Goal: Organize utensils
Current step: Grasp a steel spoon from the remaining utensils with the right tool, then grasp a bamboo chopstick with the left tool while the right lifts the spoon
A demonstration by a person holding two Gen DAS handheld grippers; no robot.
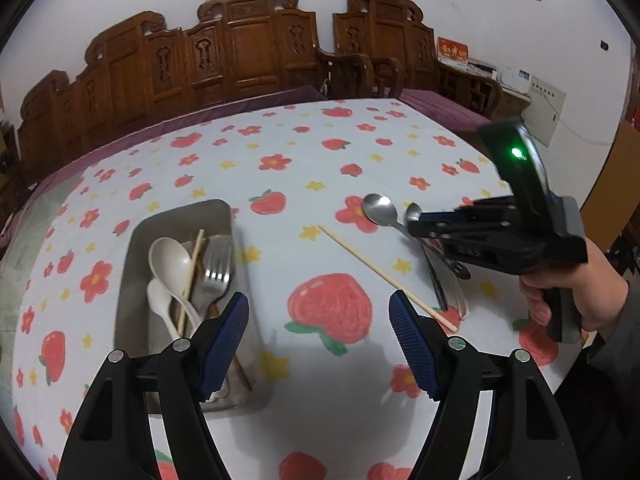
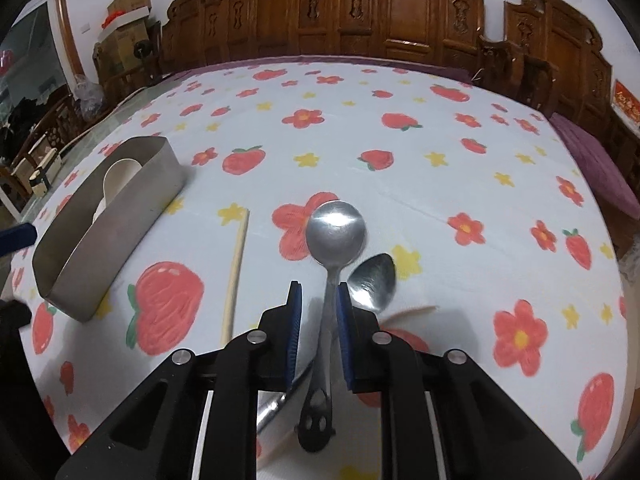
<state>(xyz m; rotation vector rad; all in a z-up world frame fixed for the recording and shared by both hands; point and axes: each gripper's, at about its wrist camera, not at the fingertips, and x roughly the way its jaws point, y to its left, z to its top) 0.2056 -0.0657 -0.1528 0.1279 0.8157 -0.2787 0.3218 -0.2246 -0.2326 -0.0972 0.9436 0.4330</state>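
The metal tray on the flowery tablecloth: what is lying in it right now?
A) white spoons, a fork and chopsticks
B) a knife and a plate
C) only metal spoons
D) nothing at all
A: in the left wrist view the metal tray holds two white spoons, a fork and chopsticks.

Home dining room, carved wooden bench point(image 1: 248, 52), flowered tablecloth point(image 1: 320, 148)

Red strawberry-and-flower tablecloth point(image 1: 320, 152), silver spoon point(image 2: 336, 232)
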